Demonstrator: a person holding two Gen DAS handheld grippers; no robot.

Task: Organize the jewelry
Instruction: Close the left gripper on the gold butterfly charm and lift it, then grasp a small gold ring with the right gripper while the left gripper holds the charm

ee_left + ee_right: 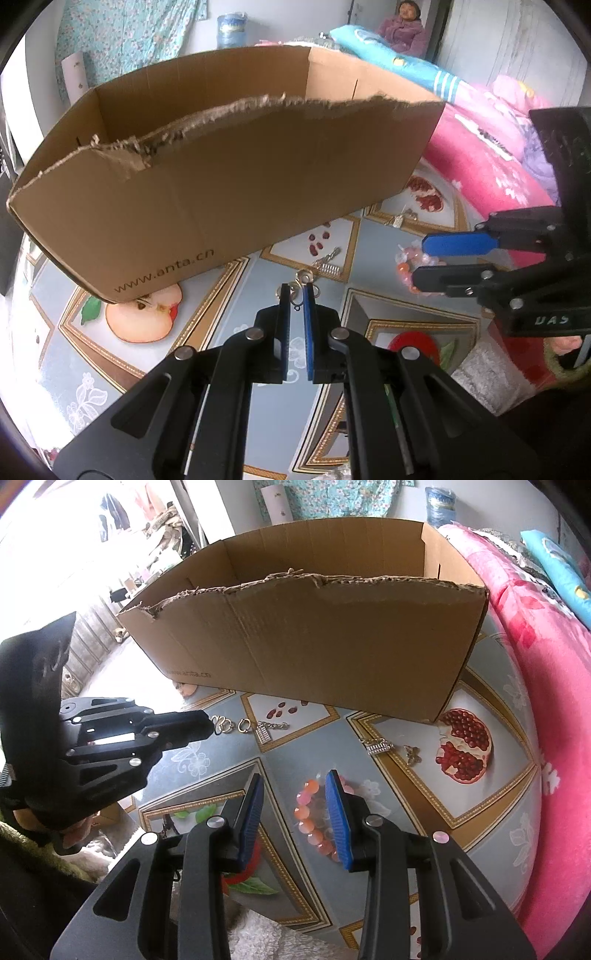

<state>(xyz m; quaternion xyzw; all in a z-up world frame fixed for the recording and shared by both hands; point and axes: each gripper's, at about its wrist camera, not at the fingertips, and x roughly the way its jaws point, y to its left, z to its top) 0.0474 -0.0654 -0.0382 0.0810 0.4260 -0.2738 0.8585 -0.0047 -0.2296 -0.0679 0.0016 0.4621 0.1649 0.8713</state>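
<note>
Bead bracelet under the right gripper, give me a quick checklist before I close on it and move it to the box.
1. Right gripper open: ok.
2. Bead bracelet between its fingers: ok.
3. Fingers low enough to touch the beads: cannot tell.
4. Cardboard box open on top: ok.
5. Left gripper nearly closed at the silver rings, apart from the bracelet: ok.
6. Box inside free: cannot tell.

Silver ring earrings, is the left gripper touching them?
Touching. The left wrist view shows the left gripper nearly shut, its fingertips pinching the silver ring earrings.
</note>
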